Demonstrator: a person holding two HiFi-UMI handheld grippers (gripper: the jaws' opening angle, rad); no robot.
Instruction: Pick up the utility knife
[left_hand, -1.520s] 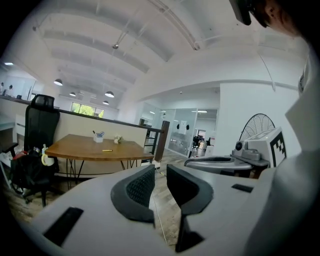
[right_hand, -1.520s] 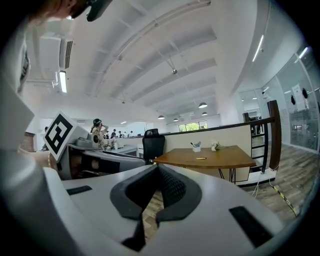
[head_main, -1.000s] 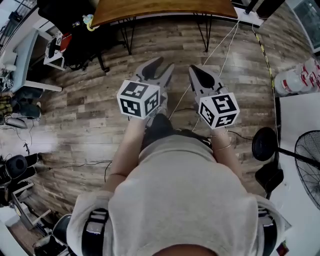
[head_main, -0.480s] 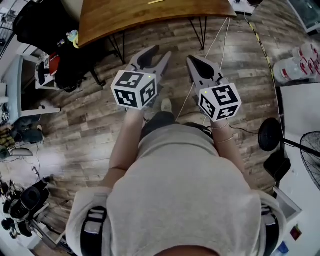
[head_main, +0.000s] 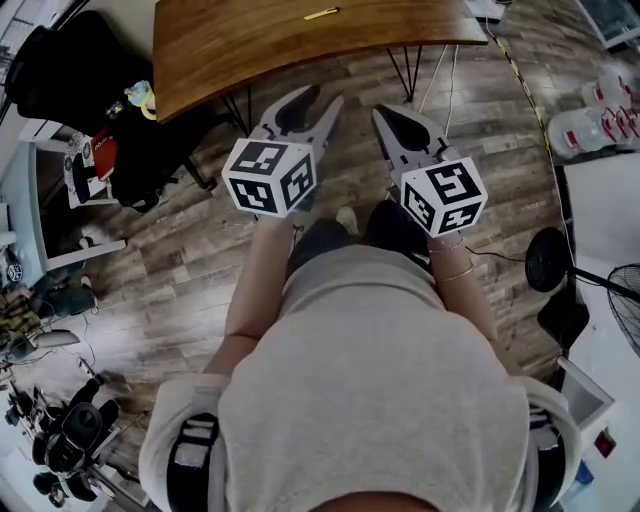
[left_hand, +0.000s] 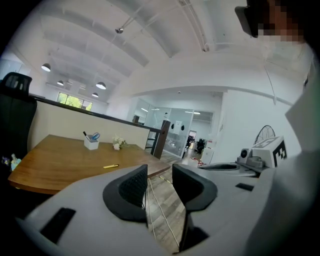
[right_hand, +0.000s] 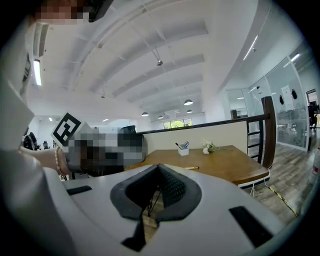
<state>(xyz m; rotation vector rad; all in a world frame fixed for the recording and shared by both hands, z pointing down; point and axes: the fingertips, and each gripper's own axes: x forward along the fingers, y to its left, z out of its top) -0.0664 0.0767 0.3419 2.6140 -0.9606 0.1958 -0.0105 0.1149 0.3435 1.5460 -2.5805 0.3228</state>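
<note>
The utility knife (head_main: 321, 14) is a thin yellow bar lying flat on the wooden table (head_main: 240, 45), far ahead of both grippers. It also shows as a small yellow streak on the tabletop in the left gripper view (left_hand: 111, 166) and the right gripper view (right_hand: 191, 168). My left gripper (head_main: 324, 98) is held over the wood floor short of the table's edge, its jaws (left_hand: 160, 175) open with nothing between them. To its right, my right gripper (head_main: 382, 112) points the same way, its jaw tips (right_hand: 159, 167) together and empty.
A white pen holder (left_hand: 91, 143) and small flowers (left_hand: 118, 143) stand at the table's far side. A black chair and bags (head_main: 70, 70) crowd the left. Hairpin table legs (head_main: 408, 62), floor cables (head_main: 450, 70), a fan stand (head_main: 548, 272) and bottles (head_main: 590, 130) are to the right.
Both grippers have been carried forward together. The table has come closer and more of its top, with the yellow knife, is in the head view.
</note>
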